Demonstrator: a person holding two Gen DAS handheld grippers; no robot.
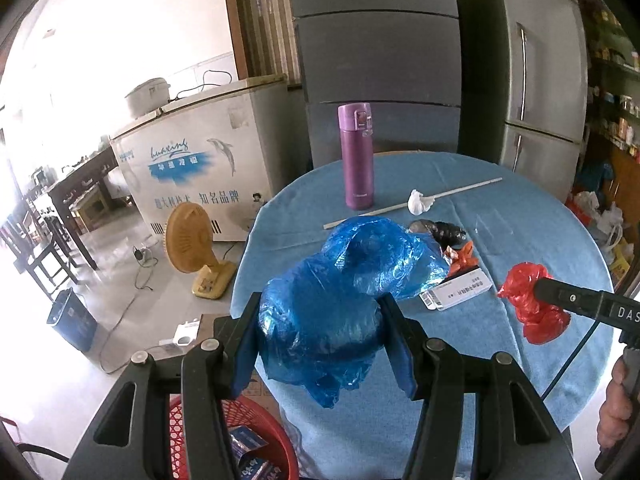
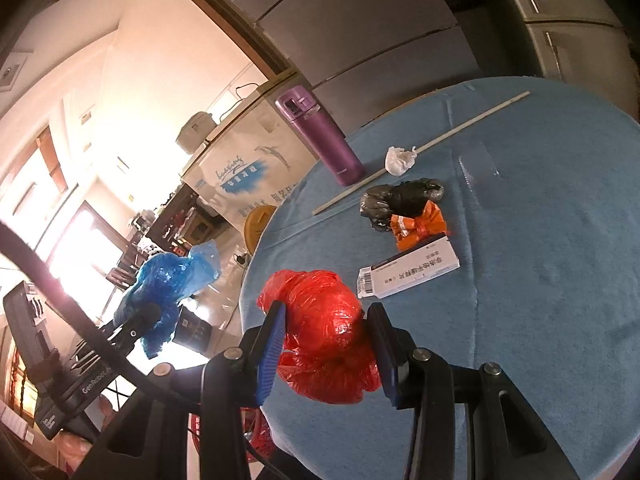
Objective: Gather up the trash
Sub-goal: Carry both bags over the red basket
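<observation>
My left gripper (image 1: pixel 320 316) is shut on a crumpled blue plastic bag (image 1: pixel 344 288) and holds it over the near-left edge of the round blue table (image 1: pixel 540 216). My right gripper (image 2: pixel 326 332) is shut on a crumpled red plastic bag (image 2: pixel 324 320) near the table's front; the same bag shows in the left wrist view (image 1: pixel 528 300). The blue bag shows in the right wrist view (image 2: pixel 168 284) off the table's left side. On the table lie a black bag (image 2: pixel 400 198), an orange wrapper (image 2: pixel 418 226), a white box (image 2: pixel 412 270), a white paper wad (image 2: pixel 398 160) and a thin white stick (image 2: pixel 432 144).
A purple flask (image 1: pixel 357 156) stands upright at the table's far left. A red basket (image 1: pixel 240 440) with packets sits on the floor below my left gripper. A blue bin (image 1: pixel 72 322), a yellow fan (image 1: pixel 192 244) and a chest freezer (image 1: pixel 200 168) stand to the left.
</observation>
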